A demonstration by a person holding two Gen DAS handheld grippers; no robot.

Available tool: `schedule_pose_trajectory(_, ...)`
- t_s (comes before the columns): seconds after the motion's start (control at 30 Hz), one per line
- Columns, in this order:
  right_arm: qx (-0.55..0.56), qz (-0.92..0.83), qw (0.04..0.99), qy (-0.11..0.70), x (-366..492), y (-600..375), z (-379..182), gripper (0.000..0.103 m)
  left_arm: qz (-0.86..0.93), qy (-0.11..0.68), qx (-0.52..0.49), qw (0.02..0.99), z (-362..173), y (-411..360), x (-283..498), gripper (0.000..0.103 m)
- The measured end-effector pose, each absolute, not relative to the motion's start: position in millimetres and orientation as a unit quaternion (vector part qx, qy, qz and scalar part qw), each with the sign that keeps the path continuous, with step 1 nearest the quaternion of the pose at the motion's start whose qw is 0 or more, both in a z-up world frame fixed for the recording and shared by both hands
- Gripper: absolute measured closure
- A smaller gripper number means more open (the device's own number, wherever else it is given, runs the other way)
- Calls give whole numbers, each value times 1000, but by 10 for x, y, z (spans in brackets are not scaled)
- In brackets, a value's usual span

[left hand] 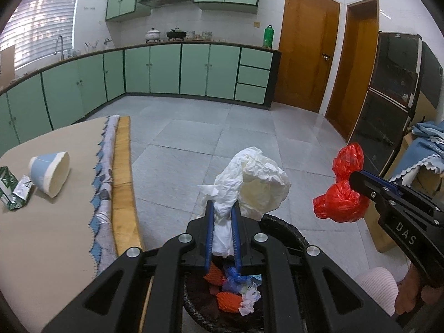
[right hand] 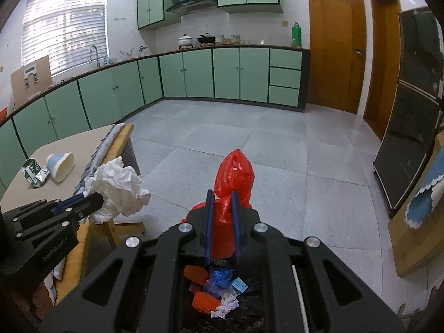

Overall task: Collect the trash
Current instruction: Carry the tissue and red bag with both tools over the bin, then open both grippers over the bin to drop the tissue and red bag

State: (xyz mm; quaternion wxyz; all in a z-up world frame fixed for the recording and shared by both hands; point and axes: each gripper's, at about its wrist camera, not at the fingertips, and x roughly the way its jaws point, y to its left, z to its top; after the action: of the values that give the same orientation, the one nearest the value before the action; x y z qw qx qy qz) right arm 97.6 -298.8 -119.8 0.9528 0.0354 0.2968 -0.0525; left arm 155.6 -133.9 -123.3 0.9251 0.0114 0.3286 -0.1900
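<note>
Below my tongs the black trash bin (right hand: 249,285) holds orange and blue scraps. My left gripper (left hand: 223,208) clamps a crumpled white paper wad (left hand: 252,183); my right gripper (right hand: 223,197) pinches a glossy red plastic bag (right hand: 234,172) (knotted, puffy). Farther left, a tipped blue paper cup (left hand: 51,173) lies on the table (left hand: 55,236).

We see a crumpled white paper wad (left hand: 249,180) at frame centre, clamped, bulging upward. A red plastic bag (left hand: 342,191), scrunched, sits at right, also pinched. Below, at bottom centre, a dark bin (left hand: 291,231) holds orange, blue and white scraps. At left, a tipped blue-white paper cup (left hand: 51,173) and a crushed green carton (left hand: 12,190) lie on the table.
</note>
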Motion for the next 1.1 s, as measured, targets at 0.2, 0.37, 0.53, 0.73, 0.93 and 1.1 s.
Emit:
schedule_pose_trajectory(0.2,47,-54,948,309,1022,-3075,-1291,92,-201,346,12,917,-1327,-1406,1638,89)
schedule_pose_trajectory(0.37,59,-59,943,322,1091,-3159,-1356,82,-205,352,3,913,-1363,-1418,1677,70)
schedule_pose_trajectory(0.53,66,-64,941,325,1109,-3212,-1373,59,-198,347,-7,917,-1337,-1350,1683,57)
schedule_pose_trajectory(0.73,56,-79,948,303,1075,-3136,-1291,18,-171,330,-17,928,-1221,-1112,1687,41)
schedule_pose_trajectory(0.93,32,-88,956,277,1062,-2903,-1165,8,-118,302,-26,946,-1050,-709,1654,27)
schedule_pose_trajectory(1.1,28,-69,961,267,1149,-2619,-1060,6,-61,284,-31,956,-925,-201,1631,23)
